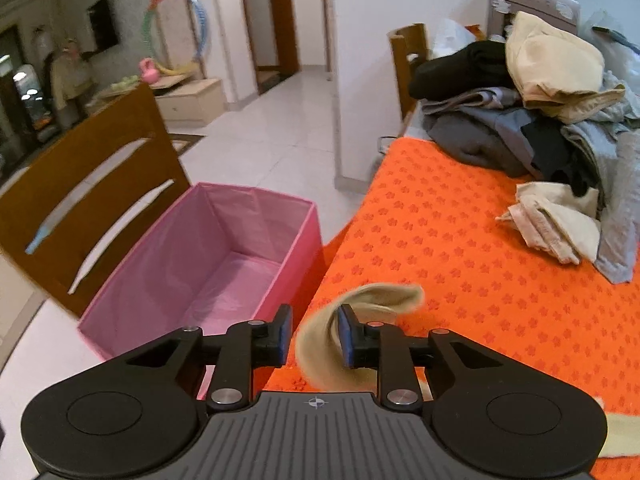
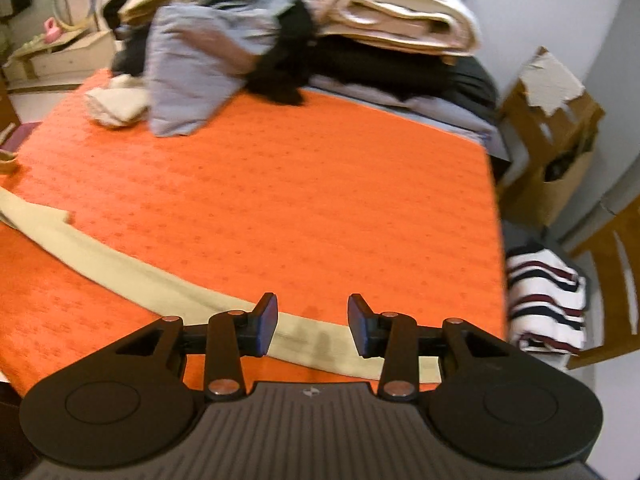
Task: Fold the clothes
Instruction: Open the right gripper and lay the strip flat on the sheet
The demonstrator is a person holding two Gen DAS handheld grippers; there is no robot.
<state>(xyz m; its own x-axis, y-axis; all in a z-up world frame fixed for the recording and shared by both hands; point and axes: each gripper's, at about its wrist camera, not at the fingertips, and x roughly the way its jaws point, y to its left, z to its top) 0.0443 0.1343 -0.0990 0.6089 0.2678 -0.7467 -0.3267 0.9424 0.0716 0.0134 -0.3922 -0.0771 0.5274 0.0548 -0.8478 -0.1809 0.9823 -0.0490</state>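
The beige garment [image 2: 168,284] lies stretched along the near edge of the orange counter [image 2: 300,184], its blurred left end apparently slack between the narrowly parted left hand-held gripper [image 1: 314,336], the right hand-held gripper [image 2: 313,322] spread wide above, gripping nothing.

One pink bin [image 1: 224,256], two chairs [image 1: 92,196].

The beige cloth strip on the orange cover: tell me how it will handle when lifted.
Probably floppy: the beige cloth strip lies flat, and its end curls limply between the left gripper fingers. Likely light, being thin. It may slip out, since those jaws look parted.
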